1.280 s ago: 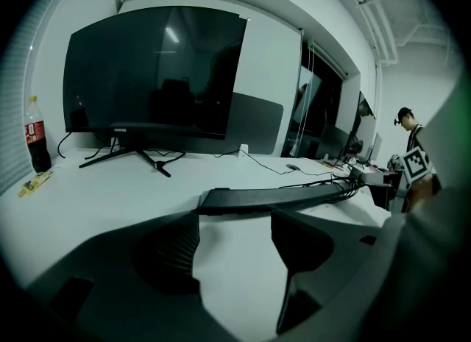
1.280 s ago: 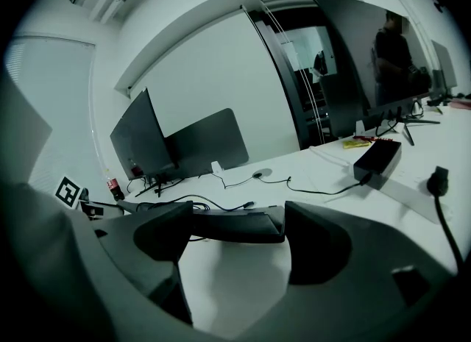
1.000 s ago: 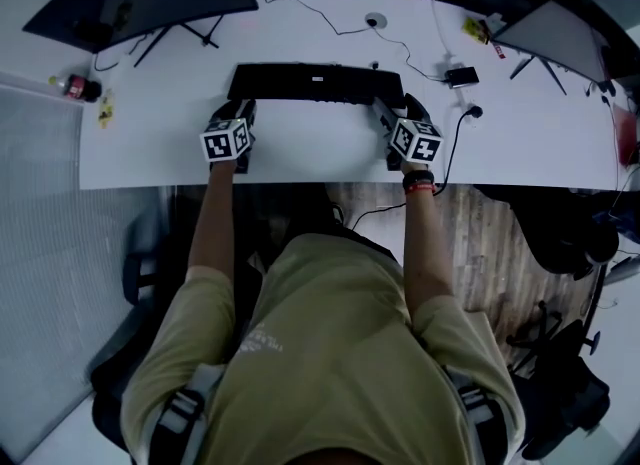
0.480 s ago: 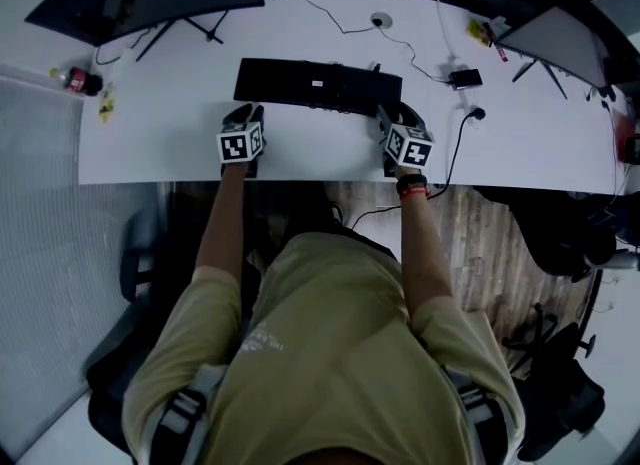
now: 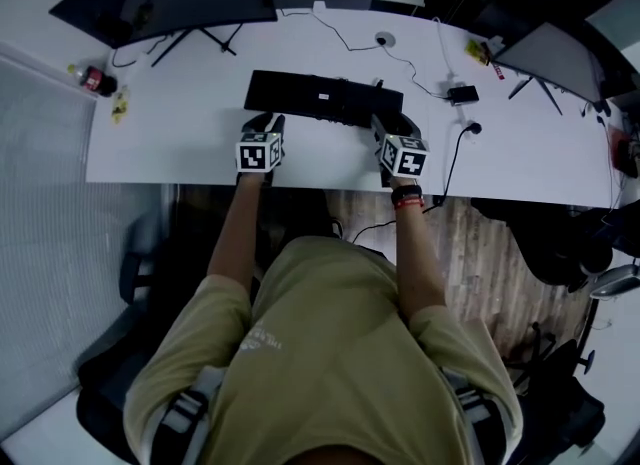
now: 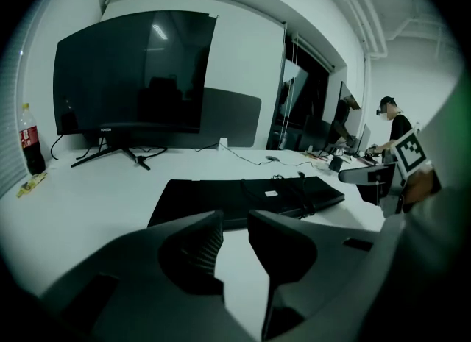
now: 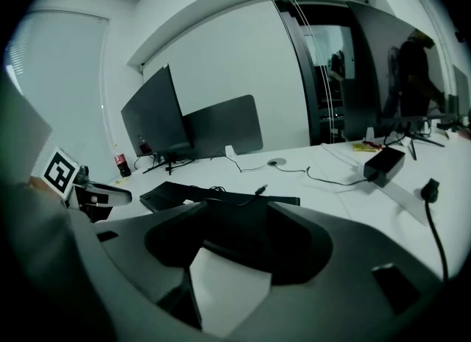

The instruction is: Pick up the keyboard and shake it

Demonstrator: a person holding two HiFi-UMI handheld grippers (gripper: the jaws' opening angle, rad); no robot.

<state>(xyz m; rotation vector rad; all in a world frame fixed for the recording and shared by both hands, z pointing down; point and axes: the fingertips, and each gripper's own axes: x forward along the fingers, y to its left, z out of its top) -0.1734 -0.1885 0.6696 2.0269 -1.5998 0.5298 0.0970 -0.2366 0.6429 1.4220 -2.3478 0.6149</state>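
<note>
The black keyboard (image 5: 325, 99) lies on the white desk (image 5: 170, 143), straight in front of the person in the olive shirt (image 5: 320, 353). Its long side runs across, and its right end sits a little nearer to the person than its left end. On its upper face I see a small white label (image 6: 271, 193) and a thin cable (image 6: 298, 195) lying over it.

The left gripper (image 6: 235, 217) is at the near edge of the keyboard, toward its left end. Its jaws have just been closing and now stand narrow, with only a slim gap and nothing between them. Through the gap there is bare desk, and the edge of the keyboard lies past the tips.

The right gripper (image 7: 232, 212) is at the right end of the keyboard. Its jaws have also just been closing. They stand fairly wide, and the dark end of the keyboard fills the space between them — they are closed on it.

Behind the keyboard stands a large curved monitor (image 6: 132, 72). Far to the left of the keyboard a cola bottle (image 6: 28, 142) stands upright. Behind the keyboard and to its right lies a black power adapter (image 7: 384, 162). A black plug (image 7: 430, 186) lies to the right of the keyboard, nearer to the person. Further right of the keyboard is a second monitor (image 5: 548, 43).
</note>
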